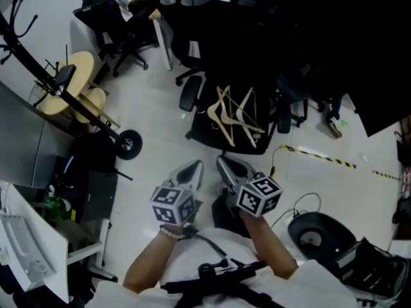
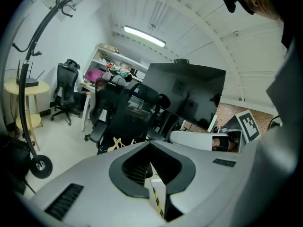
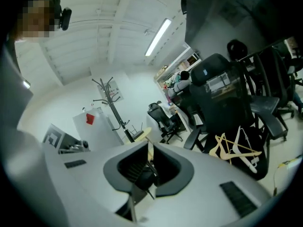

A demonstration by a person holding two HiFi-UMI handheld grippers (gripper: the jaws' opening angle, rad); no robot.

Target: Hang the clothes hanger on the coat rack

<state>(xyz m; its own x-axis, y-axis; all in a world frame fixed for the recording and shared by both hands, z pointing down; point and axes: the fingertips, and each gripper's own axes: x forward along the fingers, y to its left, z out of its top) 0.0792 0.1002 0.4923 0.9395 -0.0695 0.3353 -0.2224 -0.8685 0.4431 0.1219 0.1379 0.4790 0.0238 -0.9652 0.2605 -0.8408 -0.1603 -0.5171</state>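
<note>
Head view: the left gripper (image 1: 192,167) and right gripper (image 1: 225,162) sit side by side at 6 o'clock. Both are smooth grey shells tapering to points, each with a checker-marked cube. At 12 o'clock from them, pale wooden hangers (image 1: 234,117) with thin hooks lie heaped on a black chair (image 1: 202,133). The rack (image 1: 106,126), a slim black pole on a wheeled foot, slants across at 9 to 10 o'clock, beside a round wooden table (image 1: 74,69).

Left gripper view: the left gripper's (image 2: 150,145) tips are pressed together, pinching nothing. The hangers (image 2: 116,144) show at 9 o'clock of the tips. The curved rack (image 2: 26,103) pole is farther out the same way.

Right gripper view: the right gripper's (image 3: 149,145) tips stand a sliver apart, with nothing between them. The hangers (image 3: 234,148) lie at 3 o'clock on the chair. The rack (image 3: 111,105), with hooked branches, rises at 11 o'clock.
</note>
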